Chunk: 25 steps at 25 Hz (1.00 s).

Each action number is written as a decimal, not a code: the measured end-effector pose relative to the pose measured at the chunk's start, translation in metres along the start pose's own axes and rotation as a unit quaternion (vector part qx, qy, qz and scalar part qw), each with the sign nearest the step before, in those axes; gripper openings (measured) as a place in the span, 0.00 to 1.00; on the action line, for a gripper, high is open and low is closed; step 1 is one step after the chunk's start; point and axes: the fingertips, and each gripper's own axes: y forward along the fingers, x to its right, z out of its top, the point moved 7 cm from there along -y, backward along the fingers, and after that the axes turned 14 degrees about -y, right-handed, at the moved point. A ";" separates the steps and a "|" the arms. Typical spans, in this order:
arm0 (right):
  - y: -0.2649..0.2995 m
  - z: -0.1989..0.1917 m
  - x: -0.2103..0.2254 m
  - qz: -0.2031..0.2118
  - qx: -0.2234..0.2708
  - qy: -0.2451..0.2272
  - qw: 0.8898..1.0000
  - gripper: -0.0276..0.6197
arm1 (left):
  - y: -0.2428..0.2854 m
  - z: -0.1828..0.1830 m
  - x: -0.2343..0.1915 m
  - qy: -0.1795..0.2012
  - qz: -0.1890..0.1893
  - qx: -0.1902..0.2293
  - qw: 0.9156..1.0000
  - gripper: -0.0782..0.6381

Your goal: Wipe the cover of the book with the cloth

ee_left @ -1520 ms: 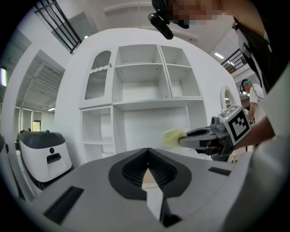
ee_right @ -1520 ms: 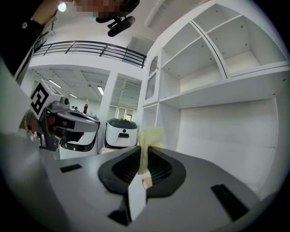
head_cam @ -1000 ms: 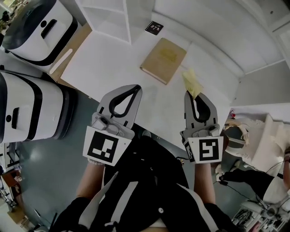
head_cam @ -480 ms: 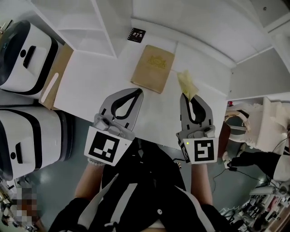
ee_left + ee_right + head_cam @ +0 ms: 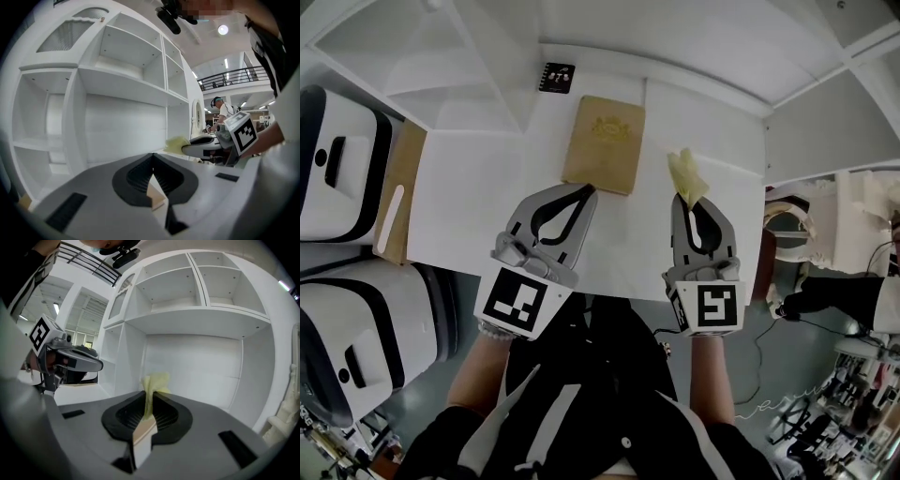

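Observation:
A tan book [image 5: 604,143] with a gold emblem lies flat on the white table [image 5: 487,202], near its far edge. My left gripper [image 5: 585,190] is shut with nothing in it, its tips just short of the book's near right corner. My right gripper [image 5: 688,201] is shut on a yellow cloth [image 5: 687,175], which sticks out past the tips to the right of the book. The same cloth [image 5: 154,384] stands up between the jaws in the right gripper view. In the left gripper view the cloth [image 5: 177,144] shows at the right gripper's tip.
A small black card [image 5: 555,77] lies beyond the book's left corner. White shelving [image 5: 469,66] rises behind the table. Two white-and-black machines [image 5: 337,159] and a wooden board [image 5: 398,192] stand at the left. A white chair [image 5: 792,225] is at the right.
The view has turned, so the table and book now lie squarer ahead. Both grippers sit closer to the book, the left tips almost at its near edge. The cloth stays held.

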 end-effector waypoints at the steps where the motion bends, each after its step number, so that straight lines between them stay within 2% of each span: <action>1: 0.002 -0.001 -0.003 -0.002 -0.003 0.000 1.000 0.10 | 0.002 -0.001 -0.003 -0.005 -0.005 -0.003 1.000 0.11; 4: 0.008 -0.003 -0.011 -0.004 -0.022 -0.010 1.000 0.10 | 0.007 -0.005 -0.013 -0.014 -0.018 -0.006 1.000 0.11; 8: 0.019 -0.008 -0.018 -0.001 -0.016 -0.038 0.999 0.10 | 0.015 -0.013 -0.025 -0.028 -0.026 -0.015 0.999 0.11; 13: 0.034 -0.019 -0.012 0.010 -0.023 -0.044 0.999 0.10 | 0.029 -0.019 -0.031 -0.017 -0.026 -0.013 0.999 0.11; 20: 0.067 -0.040 0.009 0.047 -0.036 -0.037 0.998 0.10 | 0.050 -0.031 -0.038 -0.009 -0.001 -0.022 1.000 0.11; 25: 0.107 -0.050 0.026 0.074 -0.041 -0.049 0.995 0.10 | 0.070 -0.046 -0.046 -0.033 0.017 -0.035 0.999 0.11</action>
